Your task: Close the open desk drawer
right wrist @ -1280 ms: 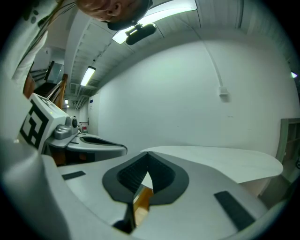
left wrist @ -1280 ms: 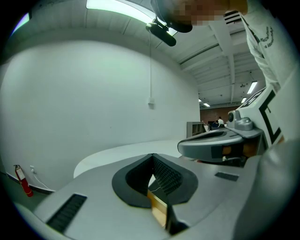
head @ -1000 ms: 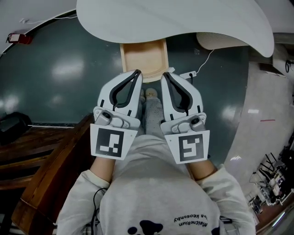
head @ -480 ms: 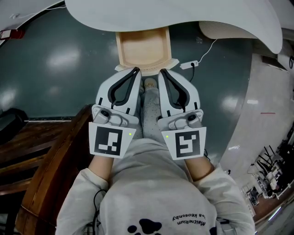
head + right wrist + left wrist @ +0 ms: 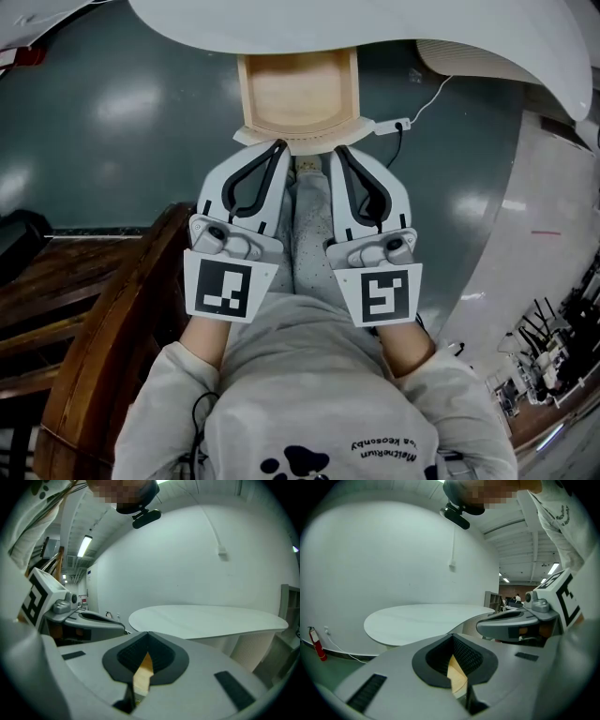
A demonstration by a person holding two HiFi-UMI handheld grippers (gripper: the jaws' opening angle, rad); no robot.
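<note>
Drawer (image 5: 298, 94) stands pulled out from under the white bench (image 5: 375, 33), empty. Its front panel sits just ahead of both sets of fingertips. Left gripper (image 5: 279, 145) and right gripper (image 5: 338, 149) are side by side, fingers of each closed on nothing. Wood shows past the tips in both gripper views. I can't confirm contact.

My read: use the closed tips as two pushers. Set them on the front panel either side of its middle, level with each other, and push straight in, evenly, so the drawer doesn't rack. Mind the white cable (image 5: 412, 111) just outside the right fingers.
</note>
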